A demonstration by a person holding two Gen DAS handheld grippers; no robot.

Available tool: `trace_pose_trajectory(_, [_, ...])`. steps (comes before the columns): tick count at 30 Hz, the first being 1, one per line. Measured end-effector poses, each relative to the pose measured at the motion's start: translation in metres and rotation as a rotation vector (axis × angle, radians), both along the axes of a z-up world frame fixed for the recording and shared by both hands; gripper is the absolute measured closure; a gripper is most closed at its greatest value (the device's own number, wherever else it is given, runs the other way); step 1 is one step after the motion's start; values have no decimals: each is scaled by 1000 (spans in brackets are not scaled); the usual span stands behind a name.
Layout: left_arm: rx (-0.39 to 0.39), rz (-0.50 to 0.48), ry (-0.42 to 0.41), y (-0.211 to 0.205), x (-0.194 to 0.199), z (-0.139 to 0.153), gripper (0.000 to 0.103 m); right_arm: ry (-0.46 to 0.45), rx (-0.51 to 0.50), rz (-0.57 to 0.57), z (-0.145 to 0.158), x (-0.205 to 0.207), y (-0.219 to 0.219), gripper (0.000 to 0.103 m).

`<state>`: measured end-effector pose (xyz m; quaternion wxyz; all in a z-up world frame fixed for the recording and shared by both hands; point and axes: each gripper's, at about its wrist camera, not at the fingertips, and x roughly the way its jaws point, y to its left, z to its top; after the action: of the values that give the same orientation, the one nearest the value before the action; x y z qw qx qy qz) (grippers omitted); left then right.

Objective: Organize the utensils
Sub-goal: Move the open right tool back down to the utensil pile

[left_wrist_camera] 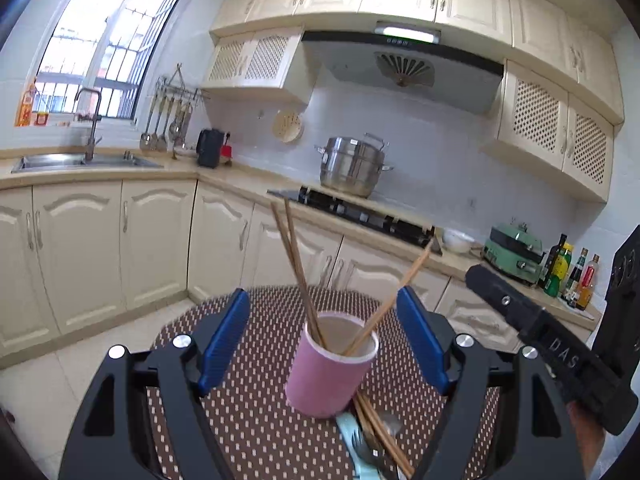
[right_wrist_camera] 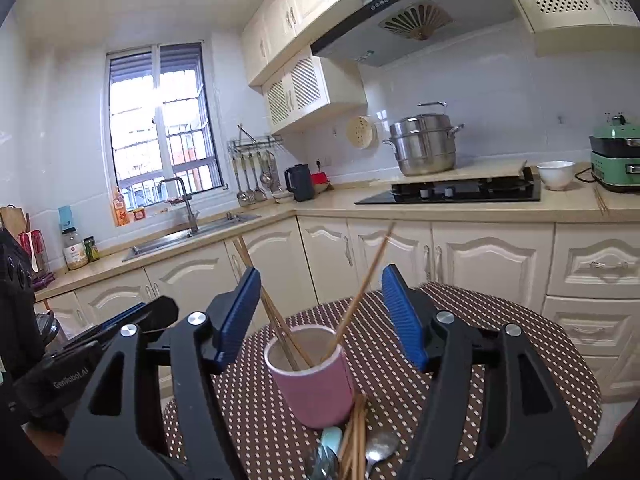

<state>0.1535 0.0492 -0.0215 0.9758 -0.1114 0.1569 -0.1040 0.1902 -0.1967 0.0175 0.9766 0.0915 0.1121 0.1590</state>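
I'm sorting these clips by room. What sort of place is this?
A home kitchen, most likely. A gas stove carries a steel pot under a range hood, and a sink with a tap sits below the window.

We hold two black grippers, left gripper and right gripper, with ribbed blue pads (silver screws at the joints).
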Motion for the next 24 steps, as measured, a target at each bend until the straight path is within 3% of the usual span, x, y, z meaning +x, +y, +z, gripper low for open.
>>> trace_pose_trajectory(7, [27, -12, 117, -7, -11, -28, 29, 137, -45, -16, -27, -8, -15, 36])
trace_pose_trajectory(15, [50, -95, 377, -17, 3, -69, 29, 332, -58, -35, -74, -6, -37, 33])
trace_pose_trajectory(19, [18, -119, 523, -16, 15, -94, 29, 405, -42, -44, -97, -6, -46, 33])
trace_pose_trajectory(24, [-21, -168, 607, -22, 20, -110, 29, 462, -4, -47, -119, -5, -56, 33])
